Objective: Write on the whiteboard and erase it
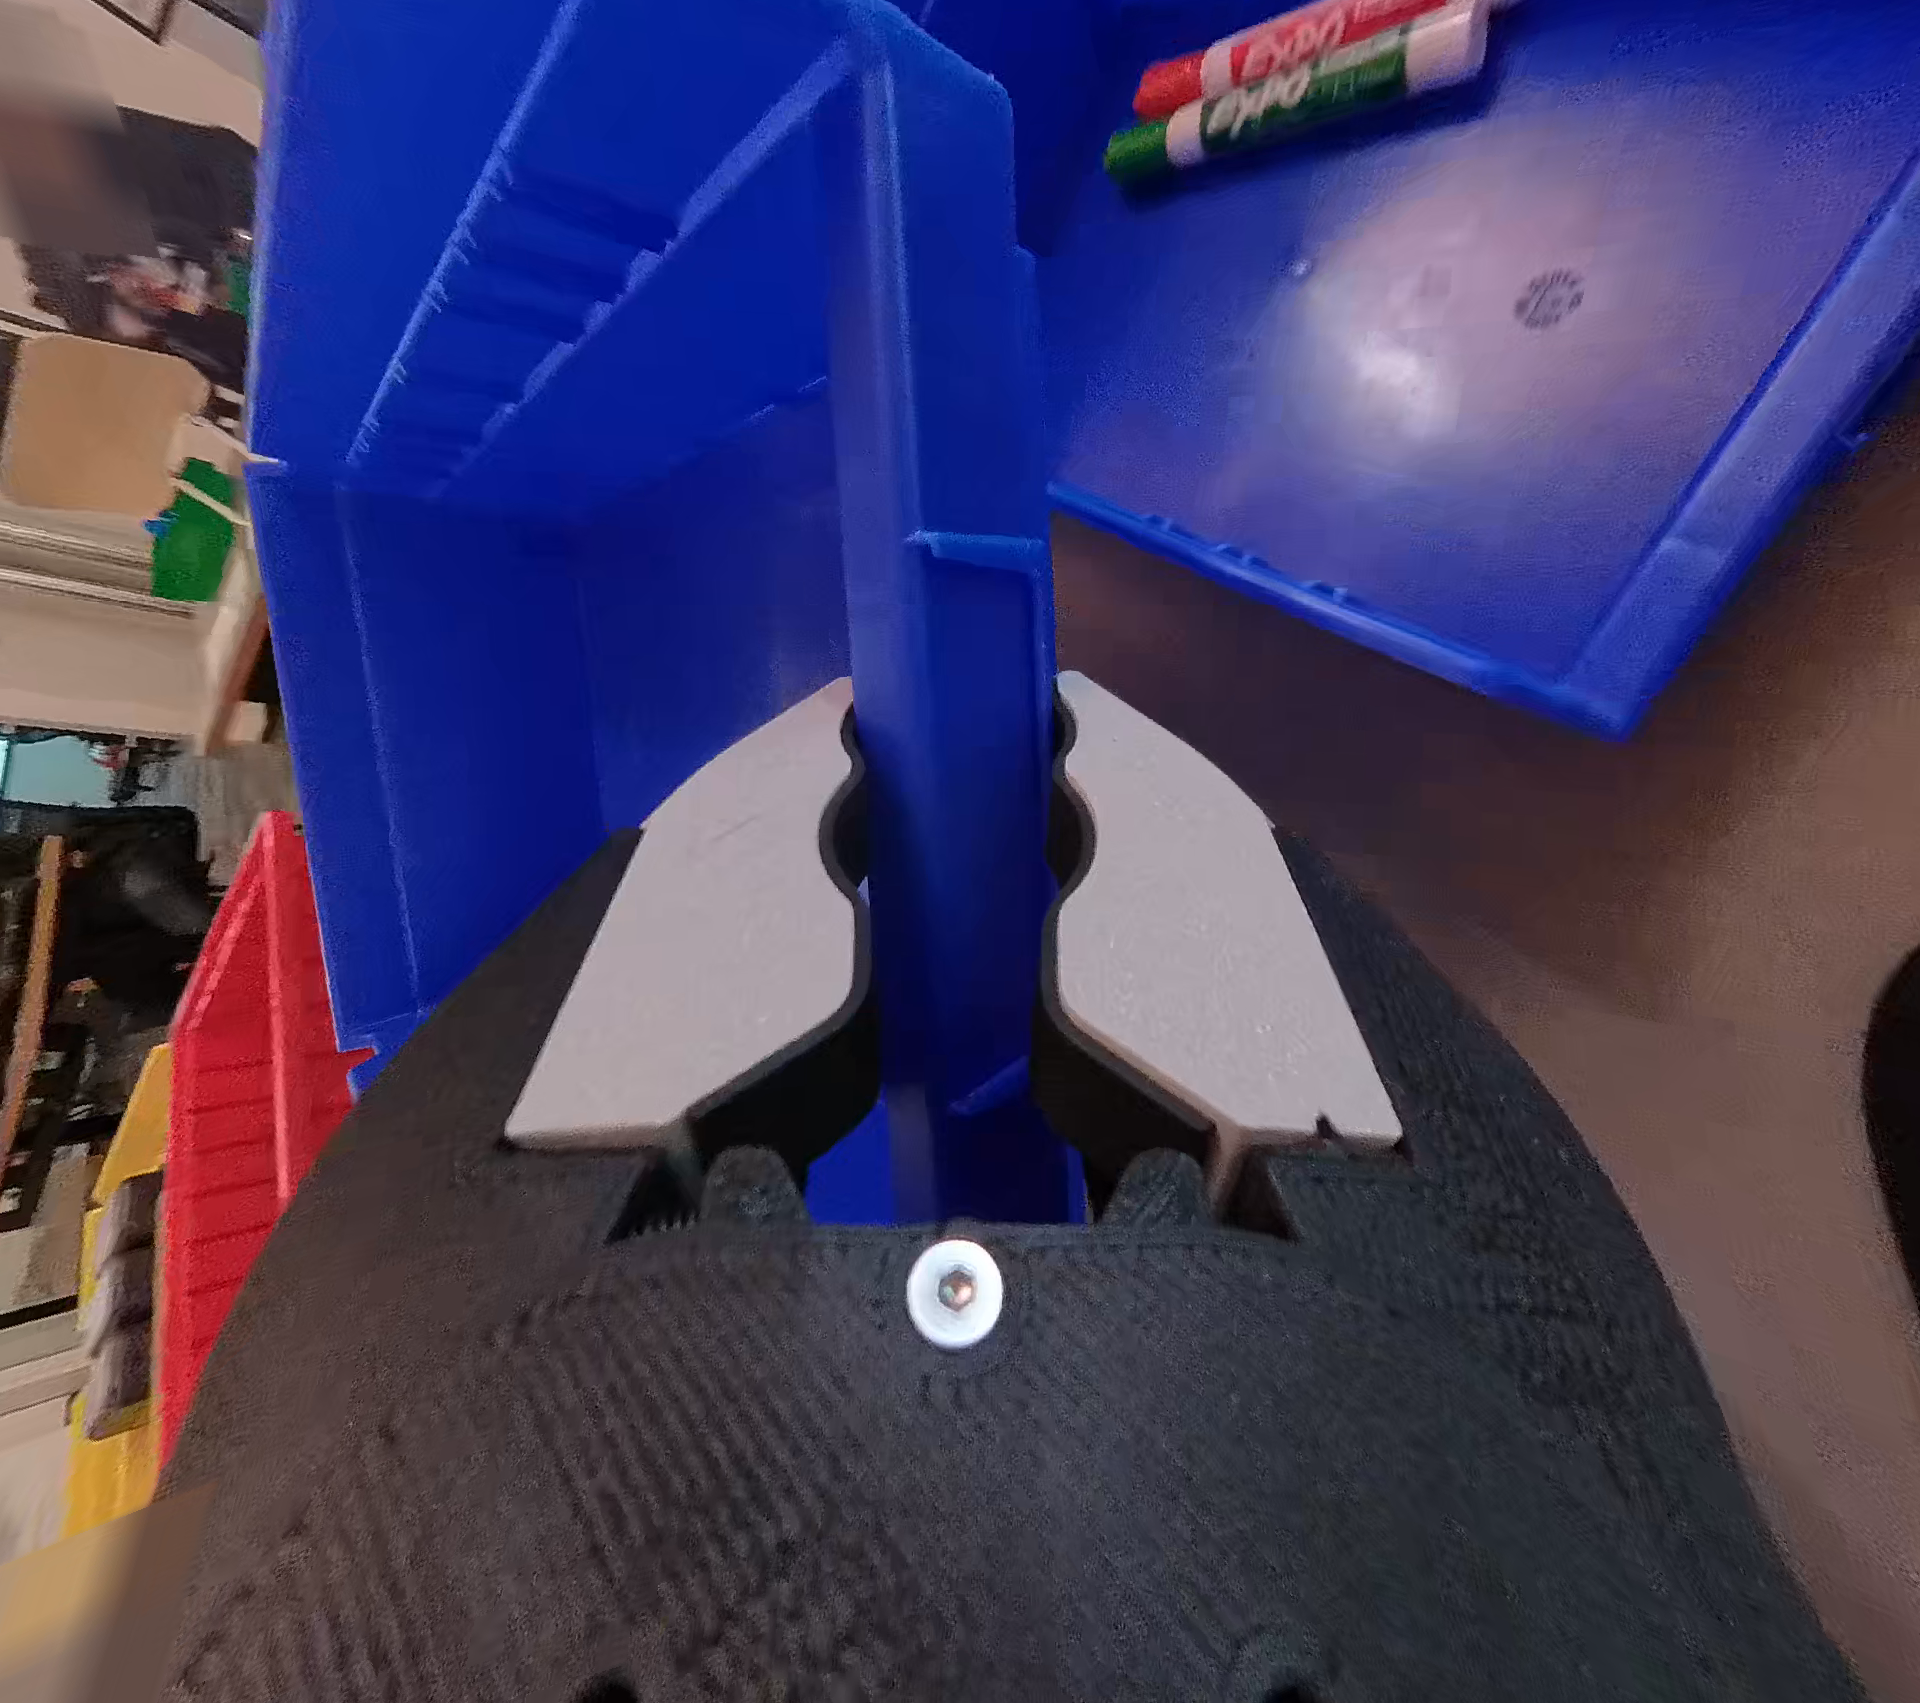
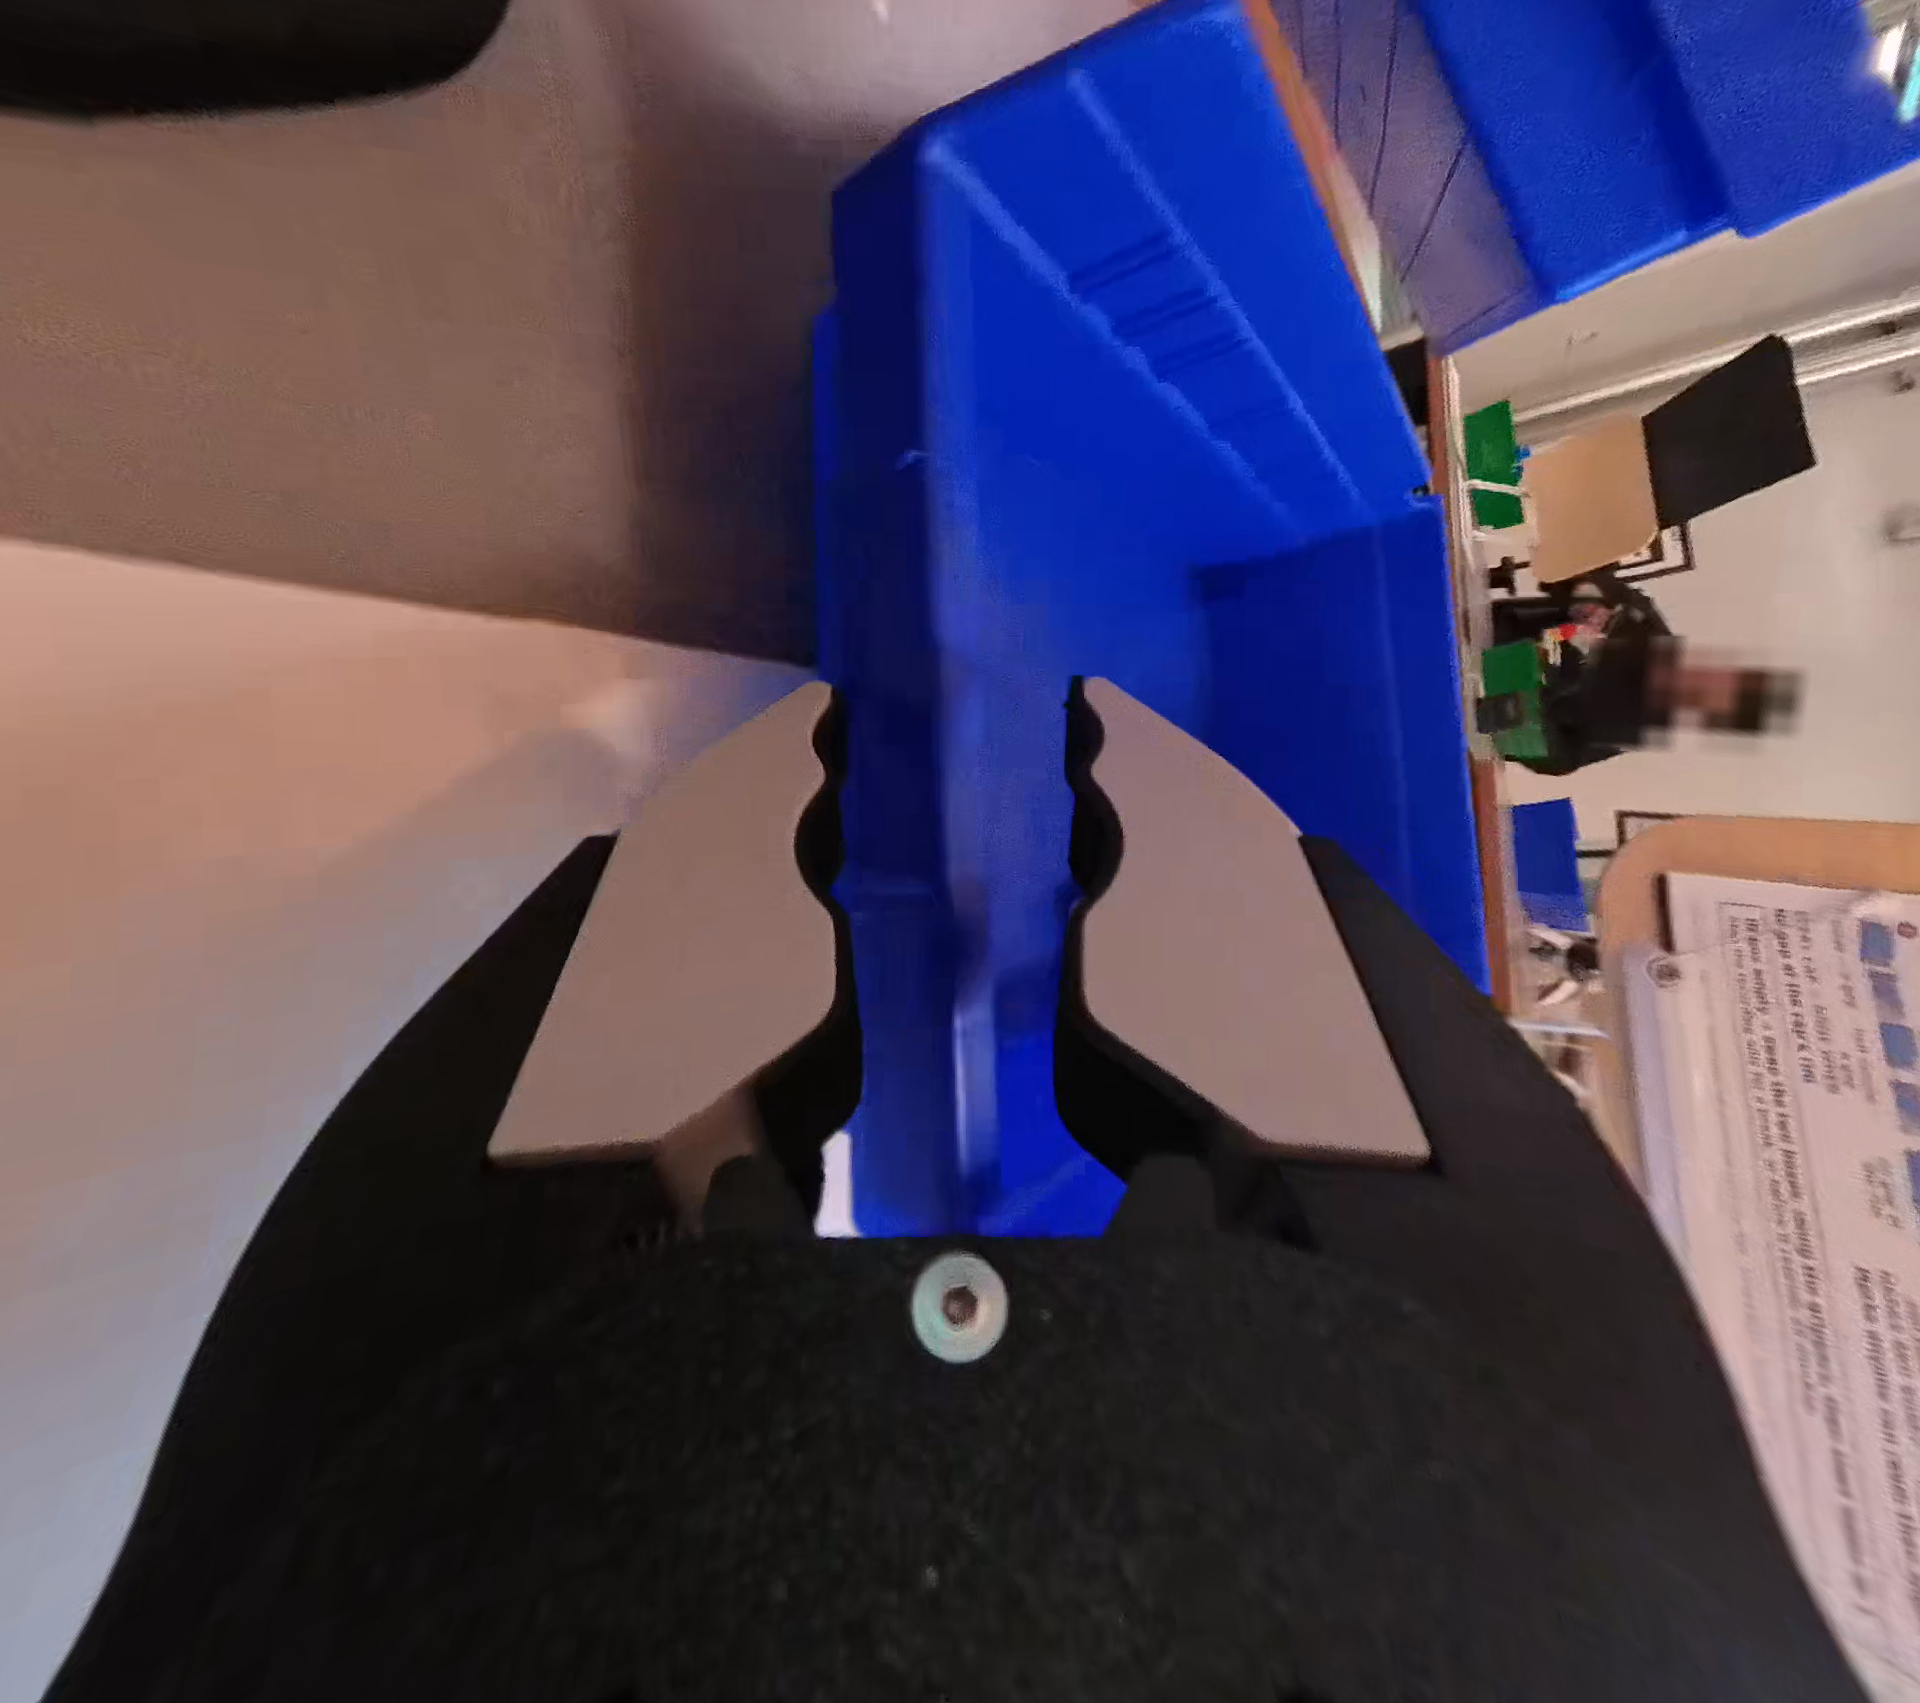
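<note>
Over the brown wooden worktop (image 1: 1455, 874) I hold a deep blue plastic storage bin (image 1: 582, 365) tipped up, my left gripper (image 1: 951, 718) closed tight on one thick rim with grey pads on both faces, and my right gripper (image 2: 954, 697) clamped the same way on a rim of the blue bin. Beside it lies a second, shallow blue plastic bin (image 1: 1507, 614) tilted toward me. On its floor near the far wall rest a red-capped whiteboard marker (image 1: 1340, 17) and a green-capped whiteboard marker (image 1: 1299, 100), touching side by side.
</note>
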Available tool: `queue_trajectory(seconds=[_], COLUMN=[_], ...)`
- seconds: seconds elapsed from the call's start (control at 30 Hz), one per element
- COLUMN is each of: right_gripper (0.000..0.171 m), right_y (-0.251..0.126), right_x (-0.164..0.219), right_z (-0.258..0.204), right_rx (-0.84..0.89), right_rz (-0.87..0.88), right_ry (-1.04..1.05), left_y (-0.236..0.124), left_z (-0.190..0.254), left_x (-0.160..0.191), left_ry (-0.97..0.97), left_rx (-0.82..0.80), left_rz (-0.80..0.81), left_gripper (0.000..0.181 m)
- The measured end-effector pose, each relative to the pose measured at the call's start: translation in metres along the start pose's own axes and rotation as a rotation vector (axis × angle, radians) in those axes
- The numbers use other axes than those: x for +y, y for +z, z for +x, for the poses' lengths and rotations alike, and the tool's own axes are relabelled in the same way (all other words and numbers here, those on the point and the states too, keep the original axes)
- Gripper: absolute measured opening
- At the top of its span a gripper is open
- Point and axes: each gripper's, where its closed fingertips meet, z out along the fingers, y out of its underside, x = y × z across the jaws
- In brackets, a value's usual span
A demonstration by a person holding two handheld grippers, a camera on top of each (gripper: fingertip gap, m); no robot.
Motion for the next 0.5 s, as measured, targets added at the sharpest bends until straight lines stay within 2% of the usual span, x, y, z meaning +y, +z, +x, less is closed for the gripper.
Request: queue_trajectory(seconds=[0.1,0.23,0.5], right_gripper=[0.041,0.043,0.054], right_y=[-0.009,-0.035,-0.113], right_x=[-0.018,-0.019,-0.014], right_z=[0.011,0.015,0.042], right_rx=[0.004,-0.012,0.115], right_rz=[0.118,0.169,0.247], right_ry=[0.124,0.295,0.57], left_y=[-0.007,-0.022,-0.037], left_z=[-0.006,0.005,0.078], left_x=[-0.006,-0.03,-0.105], left_ry=[0.041,0.101,0.309], left_rx=[-0.058,-0.054,0.033], left_rz=[0.01,0.063,0.235], left_gripper=[0.03,0.03,0.031])
